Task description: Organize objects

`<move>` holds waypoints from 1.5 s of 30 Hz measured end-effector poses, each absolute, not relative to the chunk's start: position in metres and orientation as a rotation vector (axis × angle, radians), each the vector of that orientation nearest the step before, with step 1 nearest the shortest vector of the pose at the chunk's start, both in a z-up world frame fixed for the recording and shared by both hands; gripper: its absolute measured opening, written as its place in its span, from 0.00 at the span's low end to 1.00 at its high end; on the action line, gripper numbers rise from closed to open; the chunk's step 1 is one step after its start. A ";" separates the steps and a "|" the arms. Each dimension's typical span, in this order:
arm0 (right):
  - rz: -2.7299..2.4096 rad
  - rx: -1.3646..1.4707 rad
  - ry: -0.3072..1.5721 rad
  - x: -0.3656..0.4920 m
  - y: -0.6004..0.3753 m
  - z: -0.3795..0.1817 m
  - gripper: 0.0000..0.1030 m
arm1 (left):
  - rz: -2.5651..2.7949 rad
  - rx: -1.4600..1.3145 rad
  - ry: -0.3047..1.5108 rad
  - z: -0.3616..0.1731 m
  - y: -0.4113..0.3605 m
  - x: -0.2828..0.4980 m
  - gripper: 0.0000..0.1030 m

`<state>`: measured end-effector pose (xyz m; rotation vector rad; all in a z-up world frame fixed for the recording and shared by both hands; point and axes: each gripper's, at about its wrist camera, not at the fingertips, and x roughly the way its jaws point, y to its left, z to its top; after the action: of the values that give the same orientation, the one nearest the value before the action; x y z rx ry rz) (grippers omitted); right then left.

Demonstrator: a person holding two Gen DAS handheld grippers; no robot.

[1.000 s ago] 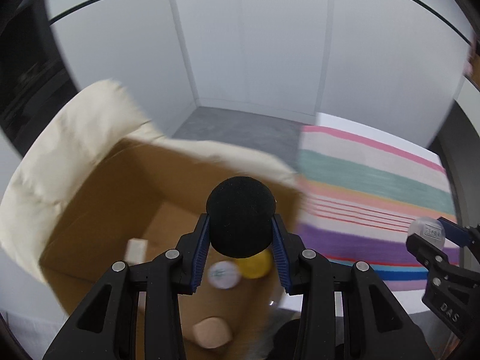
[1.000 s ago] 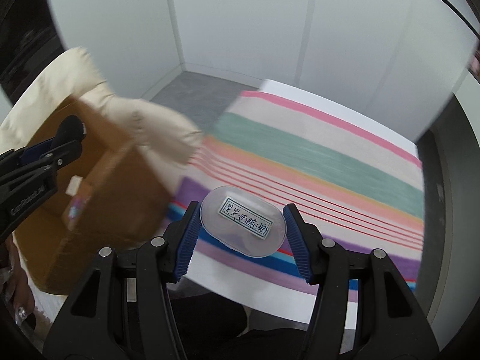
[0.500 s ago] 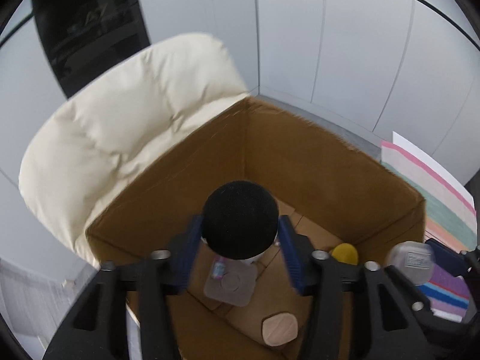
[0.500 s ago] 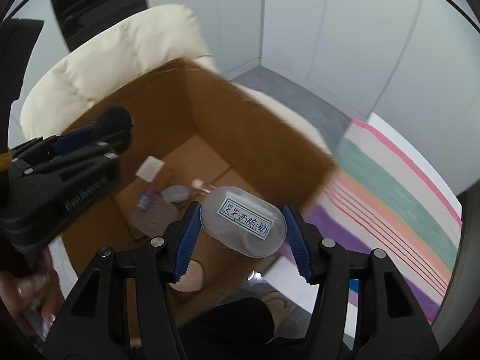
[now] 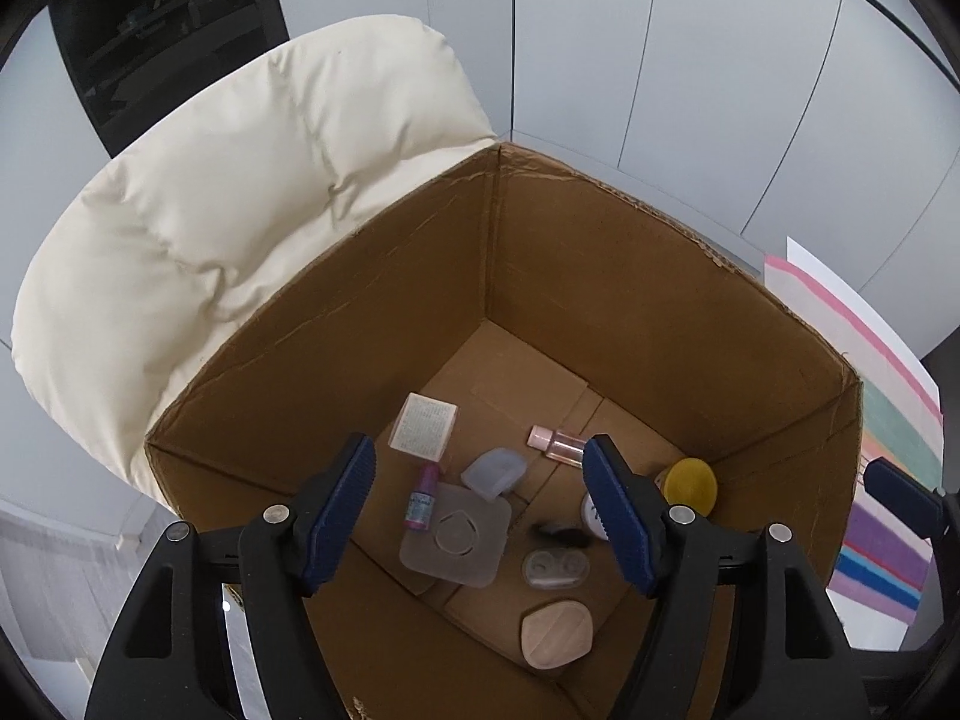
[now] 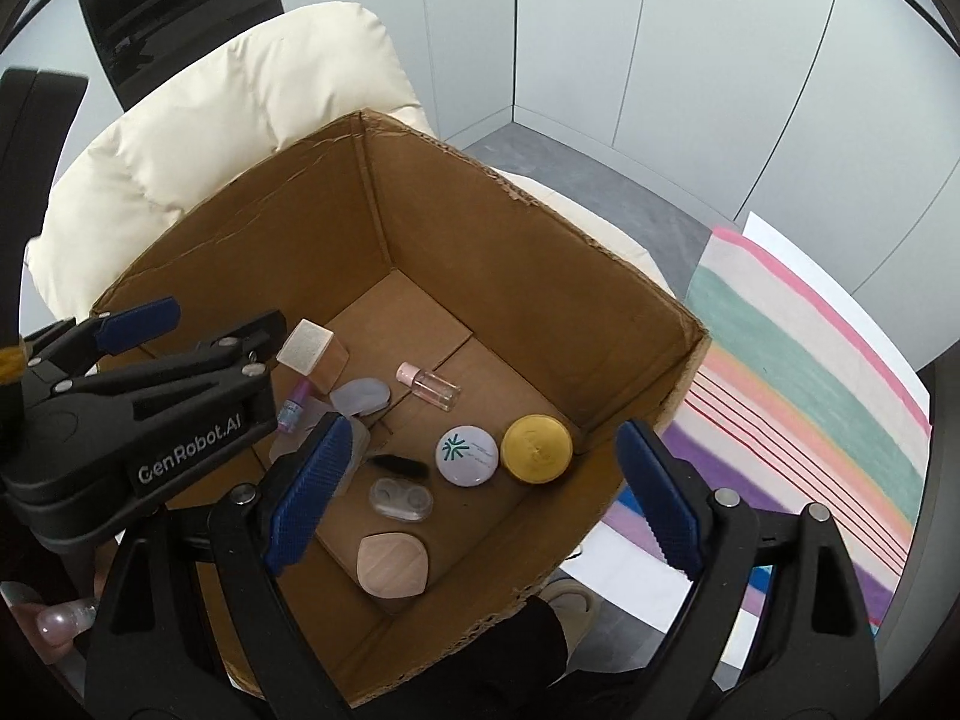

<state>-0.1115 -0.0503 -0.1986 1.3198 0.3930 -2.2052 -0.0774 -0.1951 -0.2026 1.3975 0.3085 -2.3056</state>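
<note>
Both grippers hang over an open cardboard box (image 5: 600, 228) (image 6: 540, 276) with their jaws opening and nothing between them. Seen from the left wrist, my left gripper (image 5: 480, 507) is above the box floor. A blurred black object (image 5: 561, 531) (image 6: 399, 467) lies there beside a clear oval case (image 5: 555, 567) (image 6: 401, 498). My right gripper (image 6: 483, 492) is over the box's near right side. The left gripper (image 6: 198, 330) also shows at the left of the right wrist view.
In the box lie a white round compact (image 6: 467, 455), a yellow round tin (image 6: 536, 449), a beige pad (image 6: 393, 564), a pink bottle (image 6: 429, 387), a small carton (image 6: 312, 354) and a purple bottle (image 6: 294, 405). A cream cushion (image 5: 240, 210) is behind the box; a striped cloth (image 6: 810, 390) lies to its right.
Both grippers swung left from the striped cloth to over the box. The left let go of the black round object and the right let go of the clear labelled case; both jaws spread.
</note>
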 end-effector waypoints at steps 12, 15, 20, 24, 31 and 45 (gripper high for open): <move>-2.328 1.371 0.318 -0.091 0.006 -0.151 0.92 | -2.418 1.482 0.167 -0.138 -0.152 -0.071 0.83; -2.416 1.360 0.158 -0.073 0.051 -0.110 0.99 | -2.527 1.492 0.111 -0.091 -0.121 -0.061 1.00; -2.587 1.350 -0.109 -0.030 0.129 -0.047 1.00 | -2.594 1.735 0.006 -0.048 -0.065 -0.044 1.00; -2.624 1.516 -0.203 -0.009 0.167 -0.022 1.00 | -2.614 1.798 -0.076 -0.026 -0.032 -0.028 1.00; -2.649 1.597 -0.172 0.011 0.191 -0.007 1.00 | -2.580 1.727 -0.294 0.016 0.007 -0.016 0.99; -2.677 1.592 -0.221 0.032 0.218 0.002 1.00 | -2.636 1.764 -0.249 0.024 0.028 -0.003 1.00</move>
<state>0.0316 0.2179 0.0022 1.5924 -0.2212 -2.6769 -0.0028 0.0283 0.0244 1.7638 -0.2486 -2.6358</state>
